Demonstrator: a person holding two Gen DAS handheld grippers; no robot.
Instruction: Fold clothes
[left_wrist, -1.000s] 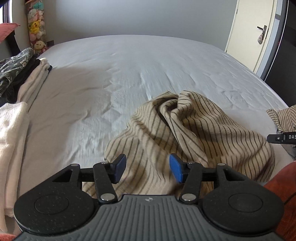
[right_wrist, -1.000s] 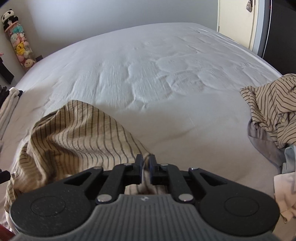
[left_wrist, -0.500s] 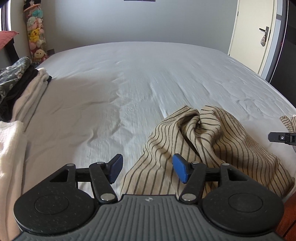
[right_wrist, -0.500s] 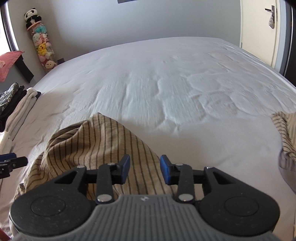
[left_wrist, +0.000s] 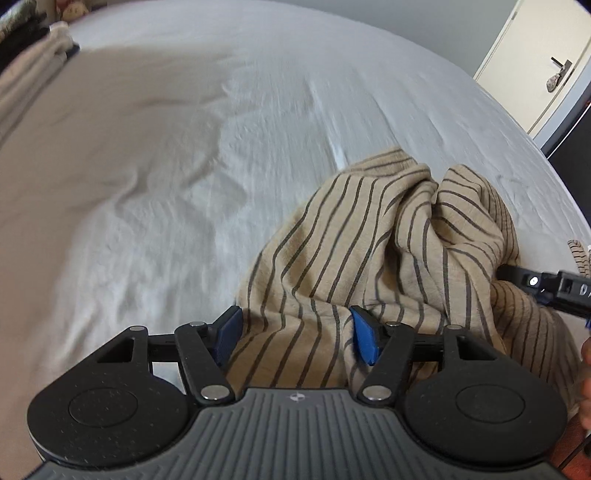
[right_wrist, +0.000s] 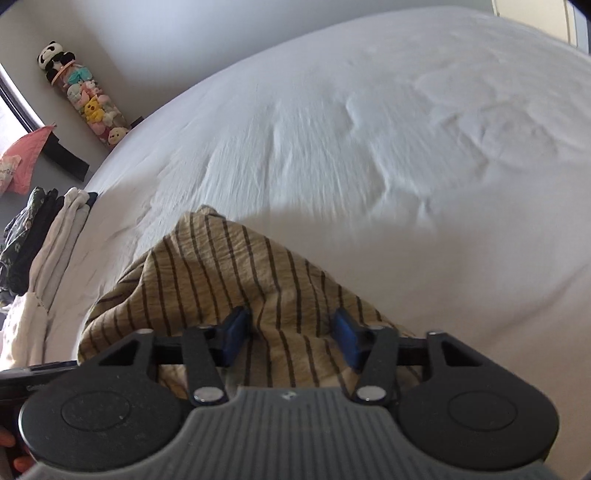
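A tan garment with dark stripes (left_wrist: 388, 236) lies crumpled on the white bed sheet (left_wrist: 184, 147), near its front edge. My left gripper (left_wrist: 295, 332) hangs open over the garment's near left part, with cloth between the blue pads but no grip. The right gripper (right_wrist: 290, 334) is open too, low over the same striped garment (right_wrist: 221, 273), its pads apart with folds lying between them. Part of the right gripper (left_wrist: 546, 284) shows at the right edge of the left wrist view.
Stacked folded clothes (right_wrist: 55, 236) lie along the left side of the bed. A column of plush toys (right_wrist: 85, 99) stands in the far corner. A door (left_wrist: 535, 66) is at the right. A second striped piece (left_wrist: 580, 254) peeks in at the right edge.
The right gripper was shut on the striped garment a second ago, then opened and widened. Both grippers have tipped down and come closer to the cloth.
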